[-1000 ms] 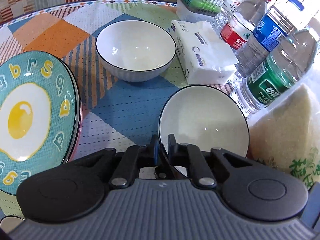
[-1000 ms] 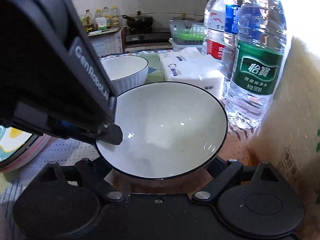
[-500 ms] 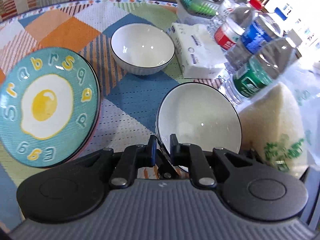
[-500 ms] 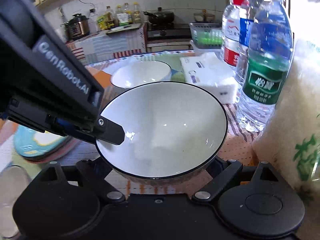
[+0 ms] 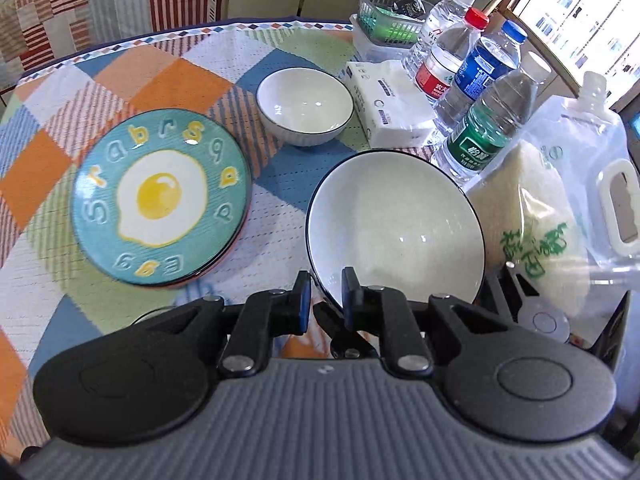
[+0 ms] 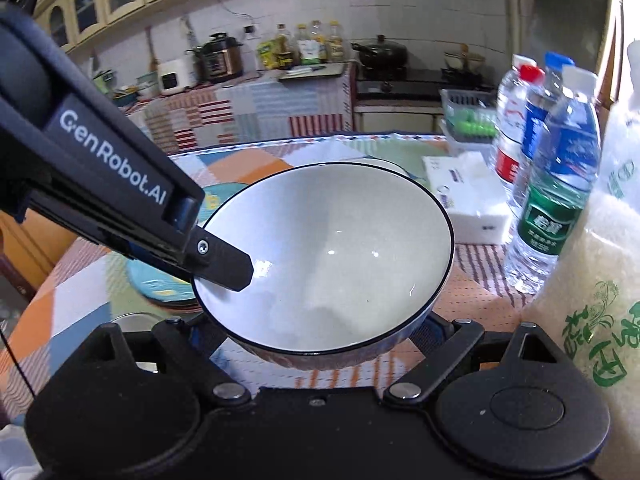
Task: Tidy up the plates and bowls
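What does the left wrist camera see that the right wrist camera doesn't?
Only the left wrist view shows the whole teal fried-egg plate with its letters and the second, smaller white bowl standing clear. Only the right wrist view shows the kitchen counter behind: a pressure cooker, oil bottles and a black pot. Both show the big black-rimmed white bowl with the left tongs pinching its rim, plus the green-label water bottle.

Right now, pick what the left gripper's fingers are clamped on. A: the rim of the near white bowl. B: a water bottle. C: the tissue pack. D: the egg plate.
A: the left gripper has one finger inside and one outside the rim of the near white bowl.
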The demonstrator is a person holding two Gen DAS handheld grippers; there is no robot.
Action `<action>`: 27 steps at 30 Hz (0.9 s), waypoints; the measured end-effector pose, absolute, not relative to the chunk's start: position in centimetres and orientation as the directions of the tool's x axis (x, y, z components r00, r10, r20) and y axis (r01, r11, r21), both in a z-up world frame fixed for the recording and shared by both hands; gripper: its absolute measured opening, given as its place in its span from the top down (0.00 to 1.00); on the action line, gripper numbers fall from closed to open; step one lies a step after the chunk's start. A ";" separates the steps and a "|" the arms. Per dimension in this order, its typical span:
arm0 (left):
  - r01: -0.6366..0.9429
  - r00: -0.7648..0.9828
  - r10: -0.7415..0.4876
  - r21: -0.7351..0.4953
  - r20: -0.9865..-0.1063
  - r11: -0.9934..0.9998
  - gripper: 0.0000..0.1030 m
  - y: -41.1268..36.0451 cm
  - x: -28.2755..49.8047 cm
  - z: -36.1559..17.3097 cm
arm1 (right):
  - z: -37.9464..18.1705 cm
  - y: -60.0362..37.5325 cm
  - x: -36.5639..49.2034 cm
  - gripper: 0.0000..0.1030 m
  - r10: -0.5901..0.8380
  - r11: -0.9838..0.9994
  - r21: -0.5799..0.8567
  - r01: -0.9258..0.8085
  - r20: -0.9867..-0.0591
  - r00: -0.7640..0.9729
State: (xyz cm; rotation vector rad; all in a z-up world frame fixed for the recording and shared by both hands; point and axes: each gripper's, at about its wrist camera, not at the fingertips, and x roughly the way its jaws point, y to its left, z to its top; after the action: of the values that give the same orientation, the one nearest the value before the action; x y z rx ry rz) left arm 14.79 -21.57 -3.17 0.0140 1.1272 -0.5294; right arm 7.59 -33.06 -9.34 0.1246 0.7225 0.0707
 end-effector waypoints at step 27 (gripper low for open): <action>0.295 0.293 -0.384 -0.300 -0.876 0.907 0.85 -9.2 10.7 -4.2 | -8.1 -24.6 4.9 0.08 0.395 0.908 0.175 -0.381 -0.663 0.636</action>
State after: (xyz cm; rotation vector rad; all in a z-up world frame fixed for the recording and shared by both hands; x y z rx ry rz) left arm 10.70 -9.17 -4.23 -0.0863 1.1911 -0.4529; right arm 4.89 -24.64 -8.07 0.0193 0.7622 0.4431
